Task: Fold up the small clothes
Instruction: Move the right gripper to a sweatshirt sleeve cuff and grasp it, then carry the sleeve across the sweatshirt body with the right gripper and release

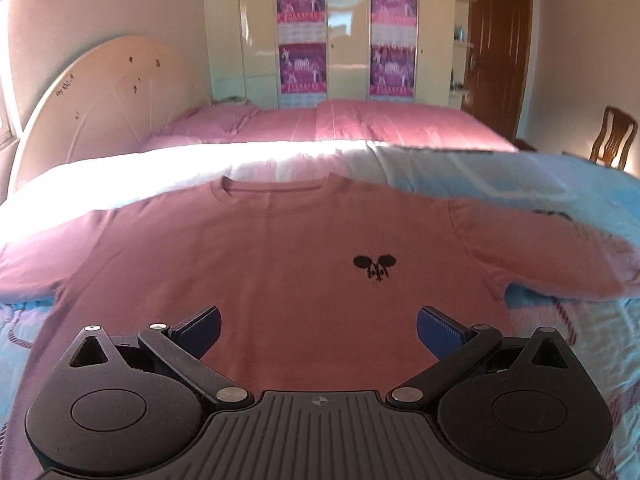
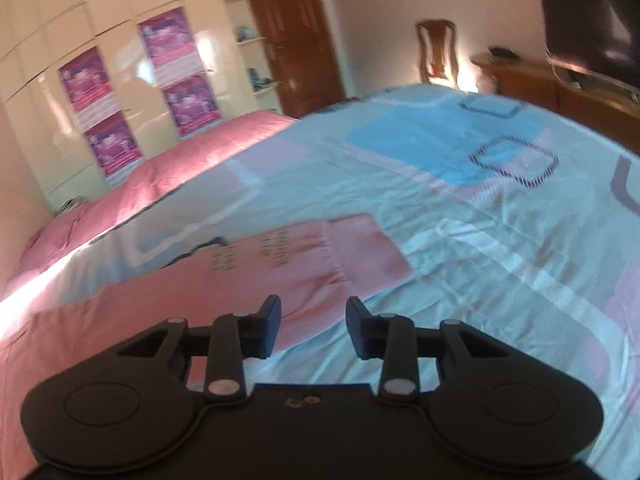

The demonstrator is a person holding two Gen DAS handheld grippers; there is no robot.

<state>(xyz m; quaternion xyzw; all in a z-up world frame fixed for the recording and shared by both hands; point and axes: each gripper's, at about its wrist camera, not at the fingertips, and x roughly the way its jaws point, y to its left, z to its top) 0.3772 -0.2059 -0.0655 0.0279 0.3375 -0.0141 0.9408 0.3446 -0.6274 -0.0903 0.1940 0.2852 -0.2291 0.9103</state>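
A small pink T-shirt [image 1: 280, 256] with a black print on the chest lies flat, front up, on the bed, collar away from me and both sleeves spread. My left gripper [image 1: 318, 330] is open wide and empty, hovering over the shirt's lower middle. In the right wrist view the shirt's right sleeve [image 2: 320, 256] lies on the bedspread. My right gripper [image 2: 313, 328] is open and empty, just above the sleeve's lower edge where it meets the bedspread.
The bed carries a light blue patterned bedspread [image 2: 460, 200] and a pink quilt [image 1: 340, 120] behind it. A cream headboard [image 1: 100, 100] stands at the left, a wardrobe [image 1: 340, 32] behind, and a wooden chair [image 1: 612, 136] and a dresser [image 2: 560, 84] at the right.
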